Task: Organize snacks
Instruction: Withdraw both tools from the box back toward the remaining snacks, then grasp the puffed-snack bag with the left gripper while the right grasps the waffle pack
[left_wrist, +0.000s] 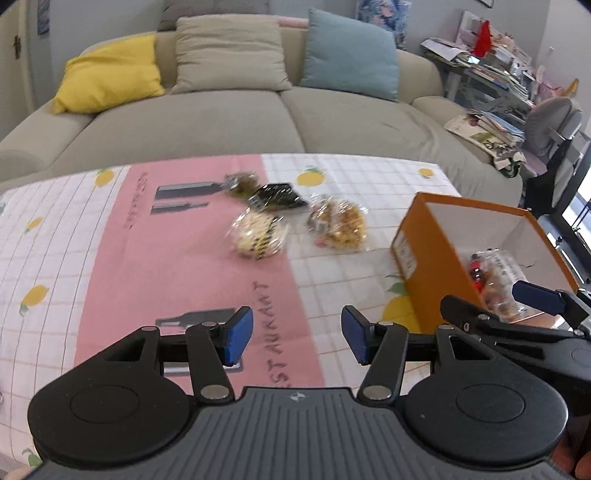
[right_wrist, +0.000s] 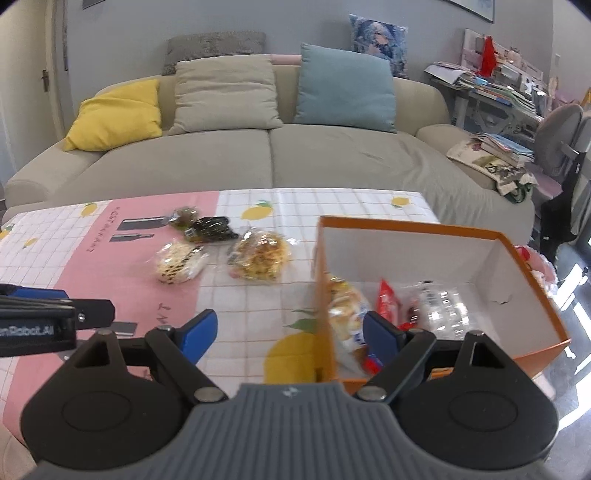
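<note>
Hovering over the table, the left gripper has its blue-padded black jaws apart with nothing between them, only the pink band of the pink-and-white lemon-print tablecloth showing below. The right gripper is just beside it, its jaws spread wider and likewise empty; one jaw is over the cloth, the other over the near corner of the orange cardboard box with white inside walls. In the right wrist view that box sits directly ahead and to the right of the right gripper, and in it lie a clear-wrapped pale bread roll, a red snack packet and a crinkled clear plastic pack, close together near the box's front wall.

Farther ahead and left of the box, four wrapped snacks lie loose on the cloth, near one another: a clear bag of pale buns with dark flecks, a clear bag of golden-brown pastry, a flat black packet and, farthest, a small round brown snack in clear wrap. The left wrist view is blurred here.

Beyond the table stands a beige fabric sofa with a yellow cushion, a beige cushion and a teal cushion.
</note>
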